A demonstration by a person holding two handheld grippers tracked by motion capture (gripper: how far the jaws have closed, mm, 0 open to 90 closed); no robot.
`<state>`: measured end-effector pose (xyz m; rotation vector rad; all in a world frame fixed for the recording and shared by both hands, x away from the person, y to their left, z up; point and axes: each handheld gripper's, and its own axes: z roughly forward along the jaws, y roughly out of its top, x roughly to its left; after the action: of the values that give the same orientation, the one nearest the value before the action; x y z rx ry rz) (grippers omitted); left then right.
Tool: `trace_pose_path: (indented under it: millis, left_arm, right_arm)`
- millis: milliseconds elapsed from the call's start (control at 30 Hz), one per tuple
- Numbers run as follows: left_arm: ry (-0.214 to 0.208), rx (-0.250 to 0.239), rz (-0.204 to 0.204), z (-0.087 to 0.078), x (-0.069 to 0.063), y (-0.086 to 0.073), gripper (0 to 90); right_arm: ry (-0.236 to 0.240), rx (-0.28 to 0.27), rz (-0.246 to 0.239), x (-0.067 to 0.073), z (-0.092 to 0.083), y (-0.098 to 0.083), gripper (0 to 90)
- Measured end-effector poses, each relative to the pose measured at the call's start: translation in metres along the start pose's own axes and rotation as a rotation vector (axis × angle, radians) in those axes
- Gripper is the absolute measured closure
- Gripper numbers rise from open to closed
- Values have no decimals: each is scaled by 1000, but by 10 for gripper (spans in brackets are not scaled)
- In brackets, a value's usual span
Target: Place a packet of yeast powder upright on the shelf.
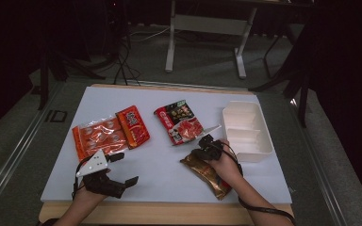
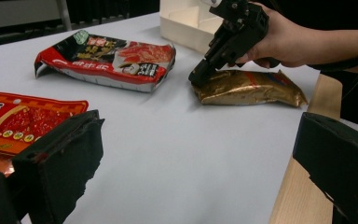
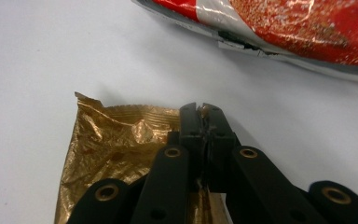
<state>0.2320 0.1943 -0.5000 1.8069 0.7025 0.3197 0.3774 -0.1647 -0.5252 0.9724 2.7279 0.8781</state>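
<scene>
A crumpled gold foil packet (image 1: 208, 174) (image 2: 249, 88) (image 3: 107, 149) lies on the white table near the front right. My right gripper (image 1: 197, 153) (image 2: 198, 78) (image 3: 202, 110) is shut on the packet's far edge, and foil shows pinched between the pressed-together jaws. A hand holds this gripper tilted down onto the packet. My left gripper (image 1: 125, 168) (image 2: 200, 126) rests at the front left of the table, jaws wide apart with nothing between them.
A red and black snack packet (image 1: 179, 121) (image 2: 107, 60) (image 3: 298, 28) lies just beyond the gold one. Two orange-red packets (image 1: 111, 133) (image 2: 23, 121) lie at the left. A white divided tray (image 1: 257, 150) (image 2: 182, 23) stands at the right edge.
</scene>
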Motion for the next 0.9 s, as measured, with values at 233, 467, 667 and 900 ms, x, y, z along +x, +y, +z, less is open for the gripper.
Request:
trace_pose_path:
  millis: [233, 467, 667, 900]
  left_arm:
    - [-3, -1, -3, 0, 0, 0, 17]
    - [-5, 5, -3, 1, 0, 0, 17]
    - [-25, 14, -7, 3, 0, -1, 17]
    - [-24, -11, -31, 4, 2, -2, 17]
  right_arm:
    - [-27, -58, -17, 4, -24, 3, 891]
    - [-23, -126, -7, 6, -48, 4, 891]
    - [-21, -195, -8, 11, -71, 6, 891]
    - [5, -260, 11, 17, -94, 3, 892]
